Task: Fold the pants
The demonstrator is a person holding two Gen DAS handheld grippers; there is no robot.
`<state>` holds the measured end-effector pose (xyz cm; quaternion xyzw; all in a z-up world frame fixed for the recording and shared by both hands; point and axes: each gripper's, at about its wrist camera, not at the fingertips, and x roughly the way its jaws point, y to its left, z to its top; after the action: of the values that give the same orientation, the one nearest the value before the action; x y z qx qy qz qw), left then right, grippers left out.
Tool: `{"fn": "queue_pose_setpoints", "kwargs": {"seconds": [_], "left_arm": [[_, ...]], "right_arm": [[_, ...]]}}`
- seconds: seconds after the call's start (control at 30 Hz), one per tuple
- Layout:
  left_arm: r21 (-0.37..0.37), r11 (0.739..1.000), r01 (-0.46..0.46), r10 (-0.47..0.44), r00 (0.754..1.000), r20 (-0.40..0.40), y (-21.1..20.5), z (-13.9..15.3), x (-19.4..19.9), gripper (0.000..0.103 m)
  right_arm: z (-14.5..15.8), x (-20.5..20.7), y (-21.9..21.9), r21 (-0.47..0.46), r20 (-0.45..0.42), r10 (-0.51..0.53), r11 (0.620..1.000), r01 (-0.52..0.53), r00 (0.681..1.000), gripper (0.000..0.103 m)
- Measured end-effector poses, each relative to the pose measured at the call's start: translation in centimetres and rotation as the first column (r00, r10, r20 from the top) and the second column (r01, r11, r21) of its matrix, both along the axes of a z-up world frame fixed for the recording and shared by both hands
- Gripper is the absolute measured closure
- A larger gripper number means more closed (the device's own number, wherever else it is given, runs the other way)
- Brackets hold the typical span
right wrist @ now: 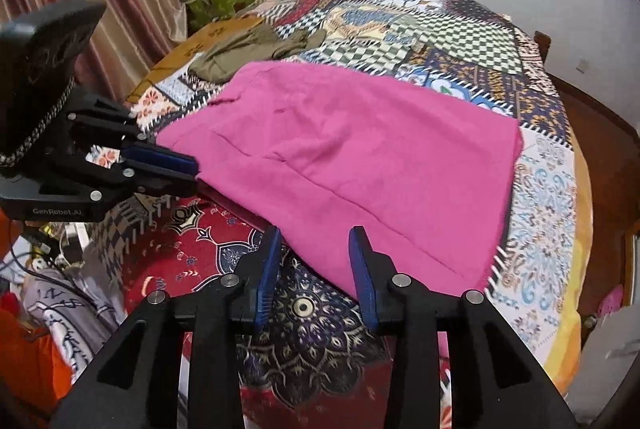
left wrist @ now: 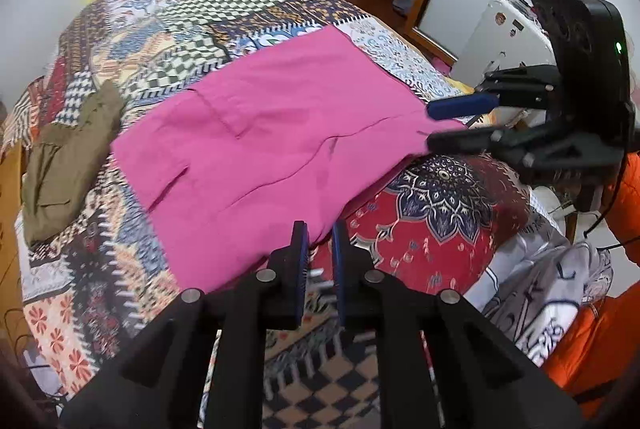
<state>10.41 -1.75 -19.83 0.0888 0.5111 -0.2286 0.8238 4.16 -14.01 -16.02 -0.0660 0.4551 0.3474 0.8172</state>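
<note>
The folded bright pink cotton pants [right wrist: 352, 157] are lying flat (slightly creased), lengthwise between my grippers; left gripper [left wrist: 320, 229] nearly closed, right gripper [right wrist: 314, 241] parted, both gripping nothing.

The pants [left wrist: 256, 133] lie spread flat on the bed cover [left wrist: 168, 25], reaching toward its near edge. In the left wrist view a second garment [left wrist: 68, 165] lies on the cover just left of the pants. The left gripper [left wrist: 320, 241] sits at the pants' near edge, the right gripper [left wrist: 430, 127] at their right corner.
</note>
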Motion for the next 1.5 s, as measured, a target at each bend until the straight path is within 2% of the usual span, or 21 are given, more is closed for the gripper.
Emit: {"fn": "queue_pose_setpoints", "kwargs": {"seconds": [0.17,0.27,0.47,0.53,0.63,0.7,0.73,0.93,1.17,1.47,1.5], "left_arm": [[-0.005,0.998,-0.060,0.060,0.997,0.053,1.9,1.7,-0.3,0.092],[-0.030,0.995,-0.095,0.096,0.994,0.053,2.5,1.8,0.7,0.090],[-0.017,0.991,-0.130,0.130,0.991,0.016,2.6,-0.3,2.6,0.090],[0.012,0.990,-0.142,0.142,0.990,-0.003,3.0,-1.6,2.8,0.090],[0.005,0.989,-0.151,0.151,0.988,-0.031,3.9,-2.9,2.7,0.088],[-0.013,0.985,-0.170,0.170,0.985,-0.029,4.8,-3.0,2.6,0.078],[-0.017,0.984,-0.179,0.179,0.984,-0.026,5.1,-2.9,2.5,0.077],[-0.035,0.980,-0.198,0.197,0.980,-0.024,5.7,-3.1,2.2,0.077],[-0.013,0.980,-0.199,0.199,0.980,-0.009,5.2,-3.0,2.3,0.077],[-0.008,0.978,-0.207,0.207,0.978,0.002,5.1,-3.2,2.2,0.077],[-0.007,0.978,-0.207,0.207,0.978,0.002,5.1,-3.2,2.2,0.077]], "right_arm": [[1.7,0.3,-0.6,0.048,0.037,-0.031,0.998,0.029,0.999,0.071],[1.9,0.8,0.1,0.067,0.039,-0.033,0.997,0.030,0.999,0.071],[-0.9,1.8,2.0,0.025,-0.003,-0.021,0.999,0.022,1.000,0.071],[-1.8,1.9,1.7,0.010,-0.022,-0.030,0.999,0.031,0.999,0.071],[-3.3,1.9,0.6,-0.039,-0.042,-0.054,0.998,0.052,0.998,0.071],[-3.6,1.9,-0.8,-0.031,-0.049,-0.079,0.996,0.078,0.996,0.068],[-3.7,2.0,-1.7,-0.047,-0.045,-0.105,0.994,0.103,0.993,0.068],[-4.8,2.3,-6.0,-0.129,-0.061,-0.254,0.961,0.245,0.965,0.068],[-4.2,0.5,-10.0,-0.084,-0.075,-0.371,0.927,0.364,0.926,0.068],[-6.1,1.1,-8.2,-0.067,-0.126,-0.337,0.941,0.331,0.933,0.068],[-6.2,1.1,-8.0,-0.061,-0.126,-0.333,0.943,0.327,0.935,0.070]]}}
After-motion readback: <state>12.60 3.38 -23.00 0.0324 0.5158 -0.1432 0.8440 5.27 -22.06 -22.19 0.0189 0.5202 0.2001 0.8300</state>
